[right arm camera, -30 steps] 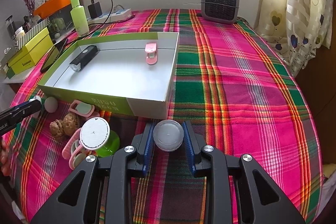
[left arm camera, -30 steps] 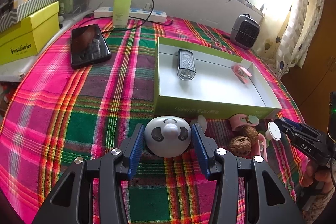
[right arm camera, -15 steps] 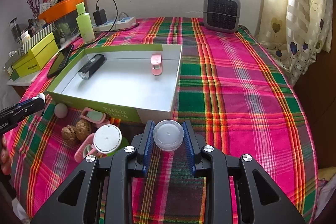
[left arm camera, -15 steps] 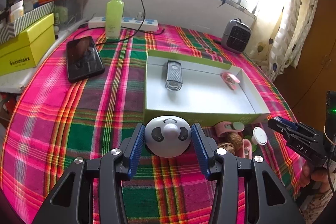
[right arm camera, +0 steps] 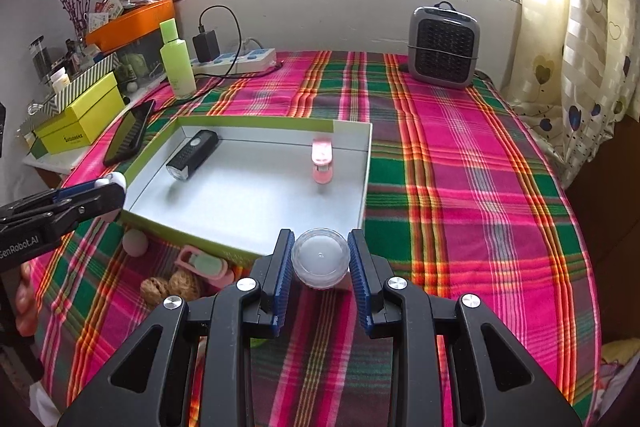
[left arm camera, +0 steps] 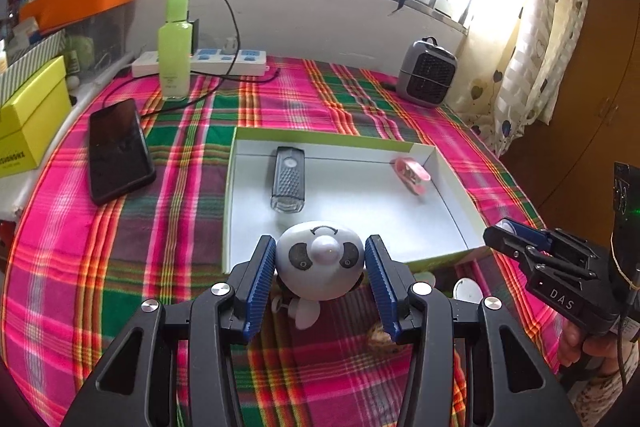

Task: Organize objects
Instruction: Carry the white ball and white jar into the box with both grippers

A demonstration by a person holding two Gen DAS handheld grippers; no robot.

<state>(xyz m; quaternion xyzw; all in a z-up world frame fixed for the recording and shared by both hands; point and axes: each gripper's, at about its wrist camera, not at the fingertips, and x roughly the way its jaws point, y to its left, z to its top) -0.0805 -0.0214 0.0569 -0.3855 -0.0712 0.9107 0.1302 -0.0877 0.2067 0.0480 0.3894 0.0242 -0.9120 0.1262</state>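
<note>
Left gripper is clamped on a panda toy, carried above the near wall of the open box. Right gripper grips a small clear jar at that box's near corner. Both loads look mid-carry; next, each must clear the rim and be set down inside, away from the flashlight and pink stapler lying there.

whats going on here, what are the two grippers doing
A person holds a gripper in each hand, sorting small things into the shallow box. The left gripper is shut on a white panda toy, the right gripper on a small clear jar, both near the box's front edge. A black bike light and pink clip already lie inside; walnuts wait on the plaid cloth.
</note>
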